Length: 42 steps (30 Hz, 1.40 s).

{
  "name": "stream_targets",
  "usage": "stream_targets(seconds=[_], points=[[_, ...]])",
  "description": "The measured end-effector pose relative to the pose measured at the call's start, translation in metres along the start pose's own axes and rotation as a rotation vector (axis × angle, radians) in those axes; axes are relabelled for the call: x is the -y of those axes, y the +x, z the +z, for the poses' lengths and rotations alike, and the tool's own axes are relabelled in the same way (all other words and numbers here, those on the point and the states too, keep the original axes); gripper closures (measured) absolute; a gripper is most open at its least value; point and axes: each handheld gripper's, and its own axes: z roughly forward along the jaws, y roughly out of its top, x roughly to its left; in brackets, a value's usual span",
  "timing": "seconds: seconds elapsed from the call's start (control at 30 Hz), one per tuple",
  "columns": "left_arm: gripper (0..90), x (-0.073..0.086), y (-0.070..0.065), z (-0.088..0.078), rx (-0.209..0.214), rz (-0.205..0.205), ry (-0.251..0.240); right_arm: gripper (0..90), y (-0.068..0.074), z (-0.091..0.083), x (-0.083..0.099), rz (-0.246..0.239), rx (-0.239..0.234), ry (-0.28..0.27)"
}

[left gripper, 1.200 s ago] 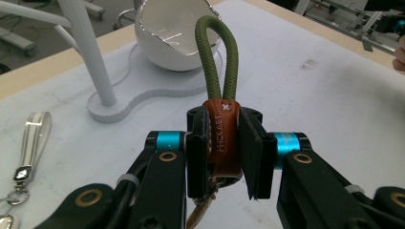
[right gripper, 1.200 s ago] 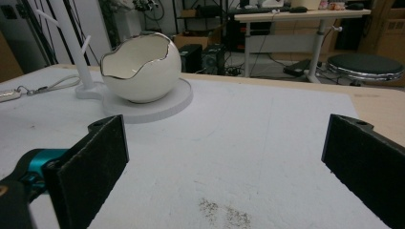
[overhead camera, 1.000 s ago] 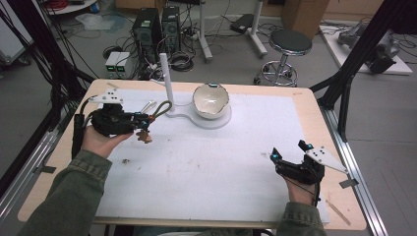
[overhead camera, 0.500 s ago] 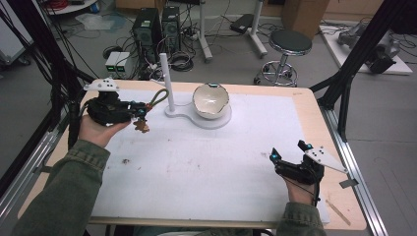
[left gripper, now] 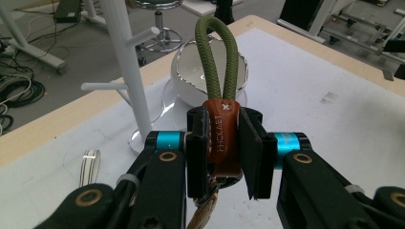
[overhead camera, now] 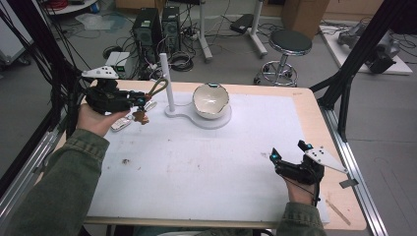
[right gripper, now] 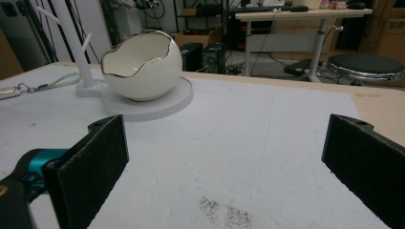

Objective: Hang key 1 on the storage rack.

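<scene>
Up at the far left of the table (overhead camera: 314, 105), the left gripper (left gripper: 224, 143) is clamped on a keychain: jaws pinch the brown leather tab (left gripper: 222, 138) from both sides, w/ the olive cord loop (left gripper: 216, 57) standing up past the tips. In the high view the left gripper (overhead camera: 139, 102) sits in the person's left hand (overhead camera: 98, 118), held above the mat, pointing right toward the white stand (overhead camera: 167, 81). The loop (overhead camera: 157, 87) is just beside the stand's post, near its pegs; can't tell if it touches. Metal bits of the keychain hang below the jaws, blurred.

The stand shares a white base w/ an egg-shaped white bowl (overhead camera: 210, 101), jagged rim, just right of the post. A 2nd keychain w/ pale strap (overhead camera: 123, 123) lies on the mat below the left gripper.

The right gripper (overhead camera: 290, 155) is at the near right of the table, well apart from everything else, resting low on the white mat (overhead camera: 196, 167). In the right gripper view its jaws are spread wide, nothing between them, just bare mat & a few dark specks (right gripper: 224, 212); bowl (right gripper: 141, 67) and stand (right gripper: 71, 38) show farther off to the left.
</scene>
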Motion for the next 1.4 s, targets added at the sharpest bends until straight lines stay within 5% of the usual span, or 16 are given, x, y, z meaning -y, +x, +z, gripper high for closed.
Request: stream_targets(seconds=[0.6, 1.4], points=[[73.6, -0.003, 0.022, 0.022, -0.051, -0.055, -0.024, 0.7, -0.001, 0.000, 0.000, 0.000, 0.000, 0.000], [73.5, 0.000, 0.033, 0.044, -0.110, -0.054, 0.011, 0.7, -0.002, 0.000, 0.001, 0.003, -0.001, -0.002]])
